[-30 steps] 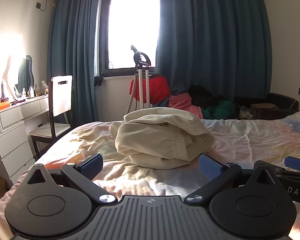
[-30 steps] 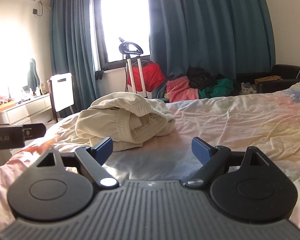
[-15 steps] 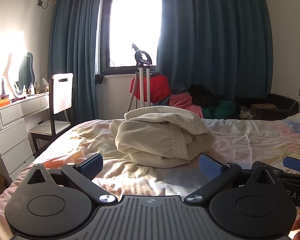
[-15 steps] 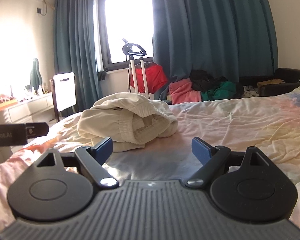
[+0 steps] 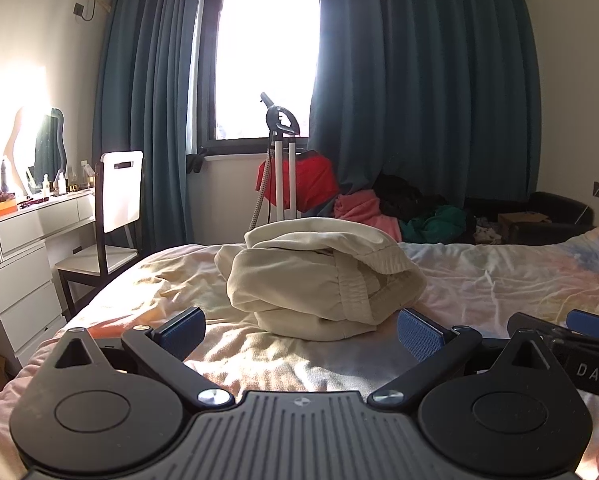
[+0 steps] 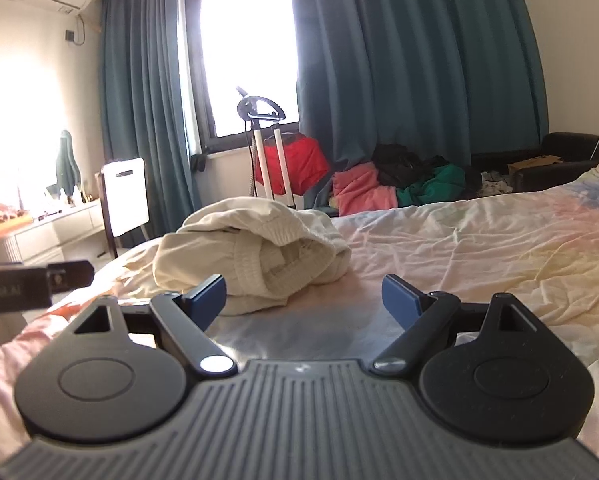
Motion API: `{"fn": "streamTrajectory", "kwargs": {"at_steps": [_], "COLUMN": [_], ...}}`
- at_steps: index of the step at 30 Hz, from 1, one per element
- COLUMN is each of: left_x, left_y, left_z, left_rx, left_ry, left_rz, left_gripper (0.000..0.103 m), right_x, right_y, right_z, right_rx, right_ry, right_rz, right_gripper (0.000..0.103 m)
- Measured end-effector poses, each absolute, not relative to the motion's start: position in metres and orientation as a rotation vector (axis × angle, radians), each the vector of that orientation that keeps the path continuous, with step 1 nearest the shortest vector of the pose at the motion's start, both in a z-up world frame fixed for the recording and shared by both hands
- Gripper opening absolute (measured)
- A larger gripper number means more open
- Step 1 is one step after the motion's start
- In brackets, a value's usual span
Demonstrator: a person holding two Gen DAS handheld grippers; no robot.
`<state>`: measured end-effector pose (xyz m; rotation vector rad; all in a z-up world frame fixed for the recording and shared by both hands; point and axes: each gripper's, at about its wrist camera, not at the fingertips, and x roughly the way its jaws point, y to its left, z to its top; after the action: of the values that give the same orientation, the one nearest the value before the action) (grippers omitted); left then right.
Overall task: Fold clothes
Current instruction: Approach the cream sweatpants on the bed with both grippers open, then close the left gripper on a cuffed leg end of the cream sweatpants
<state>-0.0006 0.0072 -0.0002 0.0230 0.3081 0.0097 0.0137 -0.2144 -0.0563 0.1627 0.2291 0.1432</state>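
A cream garment (image 5: 319, 276) lies folded into a thick bundle on the bed (image 5: 499, 280), its elastic waistband facing me. In the right wrist view the same cream garment (image 6: 255, 252) sits left of centre on the bed (image 6: 479, 248). My left gripper (image 5: 301, 330) hangs open just short of the bundle, nothing between its blue pads. My right gripper (image 6: 303, 300) is open too, its left pad overlapping the bundle's near edge in the image. Each gripper shows at the other view's edge.
A white dresser (image 5: 23, 248) and a white-backed chair (image 5: 117, 208) stand left of the bed. Behind it are a garment steamer (image 5: 281, 160), a red item, a pile of pink, black and green clothes (image 5: 403, 212), a dark sofa and teal curtains.
Both views have tipped slightly upward and the bundle sits a little lower in frame. The garment has not moved and both grippers stay open.
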Motion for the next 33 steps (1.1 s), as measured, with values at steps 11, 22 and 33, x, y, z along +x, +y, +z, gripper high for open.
{"fn": "streamTrajectory", "kwargs": {"at_steps": [11, 22, 33], "left_x": [-0.004, 0.013, 0.149], "left_y": [0.007, 0.009, -0.036], "left_z": [-0.003, -0.015, -0.047], "left_rx": [0.031, -0.024, 0.118], "left_ry": [0.293, 0.355, 0.414], "left_rz": [0.004, -0.010, 0.004], "left_gripper": [0.103, 0.103, 0.097], "right_x": [0.015, 0.008, 0.019], "right_y": [-0.219, -0.223, -0.234], "right_z": [-0.058, -0.053, -0.057], "right_rx": [0.199, 0.246, 0.270], "right_ry": [0.260, 0.219, 0.260], "right_rz": [0.117, 0.132, 0.062], "right_gripper": [0.029, 0.027, 0.027]}}
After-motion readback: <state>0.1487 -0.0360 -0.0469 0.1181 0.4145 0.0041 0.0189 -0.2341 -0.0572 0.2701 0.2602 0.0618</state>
